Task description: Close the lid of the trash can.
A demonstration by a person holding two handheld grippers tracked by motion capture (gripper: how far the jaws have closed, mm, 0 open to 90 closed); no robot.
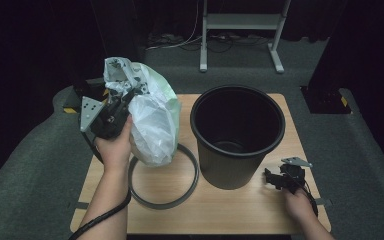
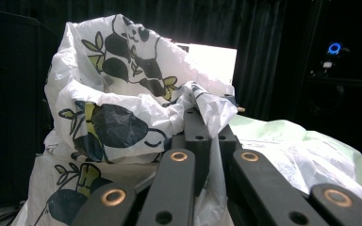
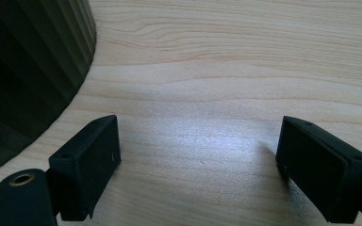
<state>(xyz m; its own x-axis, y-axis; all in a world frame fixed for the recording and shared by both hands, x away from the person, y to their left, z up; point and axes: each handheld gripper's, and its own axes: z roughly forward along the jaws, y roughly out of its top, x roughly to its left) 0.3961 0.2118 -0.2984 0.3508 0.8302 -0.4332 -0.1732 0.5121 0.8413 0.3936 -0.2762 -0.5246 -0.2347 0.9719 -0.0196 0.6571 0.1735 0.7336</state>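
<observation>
bin (image 1: 237, 135) empty, bag (image 1: 150, 120) beside it

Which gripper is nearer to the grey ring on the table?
Left. The left gripper, shut on the plastic bag, hangs above the grey ring; the right gripper rests beyond the black bin.

Wooden table (image 1: 240, 210) across the lower middle of the high view. Grey ring (image 1: 190, 192) lying flat at its left centre, black ribbed bin (image 1: 230, 165) upright just right of it. Grey carpet (image 1: 360, 165) all round; white metal stand (image 1: 275, 50) at upper centre, cables (image 1: 180, 42) beside.
</observation>
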